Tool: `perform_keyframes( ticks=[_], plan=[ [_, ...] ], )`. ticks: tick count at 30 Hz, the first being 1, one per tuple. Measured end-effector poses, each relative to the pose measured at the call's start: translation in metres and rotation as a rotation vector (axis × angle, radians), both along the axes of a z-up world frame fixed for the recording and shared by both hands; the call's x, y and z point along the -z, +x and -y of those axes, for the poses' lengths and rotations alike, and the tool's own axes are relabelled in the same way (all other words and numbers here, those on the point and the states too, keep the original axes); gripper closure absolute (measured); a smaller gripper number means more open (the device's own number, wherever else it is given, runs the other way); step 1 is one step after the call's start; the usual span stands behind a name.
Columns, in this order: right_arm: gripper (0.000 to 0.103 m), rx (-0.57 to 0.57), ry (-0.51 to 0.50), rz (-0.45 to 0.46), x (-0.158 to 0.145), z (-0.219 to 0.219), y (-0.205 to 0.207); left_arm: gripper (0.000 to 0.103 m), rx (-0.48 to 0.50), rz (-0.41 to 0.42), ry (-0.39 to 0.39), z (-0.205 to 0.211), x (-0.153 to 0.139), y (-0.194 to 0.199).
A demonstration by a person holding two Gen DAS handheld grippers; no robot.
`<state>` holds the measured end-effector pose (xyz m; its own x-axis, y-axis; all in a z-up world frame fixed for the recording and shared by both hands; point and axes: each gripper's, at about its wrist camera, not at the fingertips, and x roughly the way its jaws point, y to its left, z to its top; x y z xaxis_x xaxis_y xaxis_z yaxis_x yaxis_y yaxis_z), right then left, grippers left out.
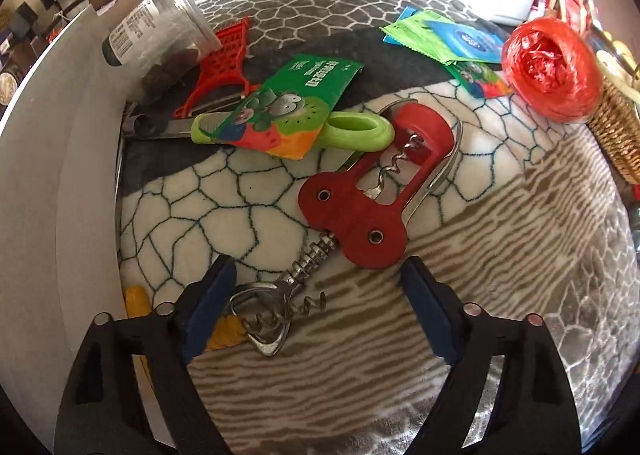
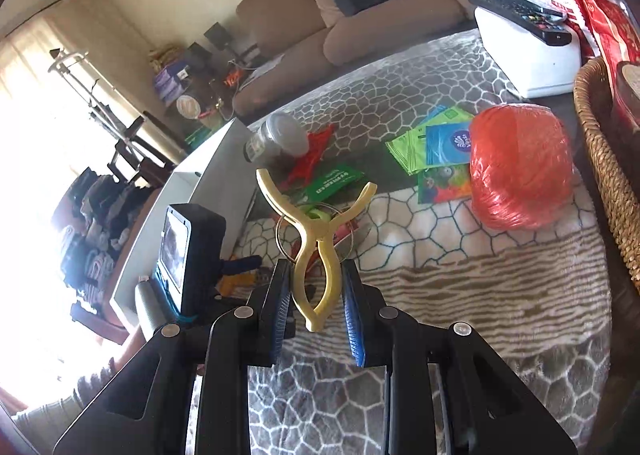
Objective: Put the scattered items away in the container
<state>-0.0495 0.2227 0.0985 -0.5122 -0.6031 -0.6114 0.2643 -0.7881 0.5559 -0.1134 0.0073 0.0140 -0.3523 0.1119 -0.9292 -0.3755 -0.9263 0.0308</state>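
Observation:
In the left wrist view my left gripper (image 1: pixel 320 295) hangs open over a red winged corkscrew (image 1: pixel 360 211) lying on the patterned blanket (image 1: pixel 500 255). The corkscrew's metal handle (image 1: pixel 264 319) lies between the blue pads (image 1: pixel 212 303), which do not press on it. My right gripper (image 2: pixel 316 267) is shut on a yellow clothes peg (image 2: pixel 320 231), held above the blanket with its forked end pointing away. Beyond the corkscrew lie a green-handled tool (image 1: pixel 356 131), a green snack packet (image 1: pixel 288 107), a red peeler (image 1: pixel 224 59), a clear jar (image 1: pixel 160 39) and several sachets (image 1: pixel 448 39).
A white box wall (image 1: pixel 60 175) rises at the left, with a yellow item (image 1: pixel 138 299) at its foot. A red twine ball (image 1: pixel 552 71) sits by a wicker basket (image 1: pixel 616 135) on the right. A white appliance (image 2: pixel 528 55) carrying a remote stands at the back.

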Motion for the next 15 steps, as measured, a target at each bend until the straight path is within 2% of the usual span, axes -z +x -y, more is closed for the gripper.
perform_keyframes(
  ticks=[3,6,8,9,10,13,14,15],
  plan=[
    [0.078,-0.005,-0.009,-0.002,0.0,-0.002,0.001,0.043,0.013,0.025,0.037,-0.002,-0.001,-0.004],
    [0.078,-0.008,-0.015,0.002,0.001,-0.002,-0.001,0.05,0.064,0.022,0.03,-0.009,-0.005,-0.005],
    [0.078,-0.008,-0.022,0.009,0.002,-0.002,-0.001,0.046,0.107,0.011,0.019,-0.016,-0.005,-0.007],
    [0.078,-0.009,-0.023,0.013,0.003,-0.002,-0.001,0.036,0.133,0.014,0.018,-0.019,-0.004,-0.009],
    [0.078,-0.01,-0.025,0.015,0.004,-0.002,-0.001,0.031,0.159,0.022,0.021,-0.022,-0.003,-0.011],
    [0.078,-0.012,-0.029,0.018,0.005,-0.001,-0.001,0.031,0.188,0.035,0.021,-0.024,-0.002,-0.016],
    [0.078,-0.01,-0.026,0.019,0.006,-0.001,-0.001,0.033,0.189,0.035,0.025,-0.023,-0.003,-0.017],
    [0.078,-0.01,-0.022,0.021,0.006,-0.001,-0.002,0.041,0.19,0.029,0.025,-0.021,-0.004,-0.017]
  ],
)
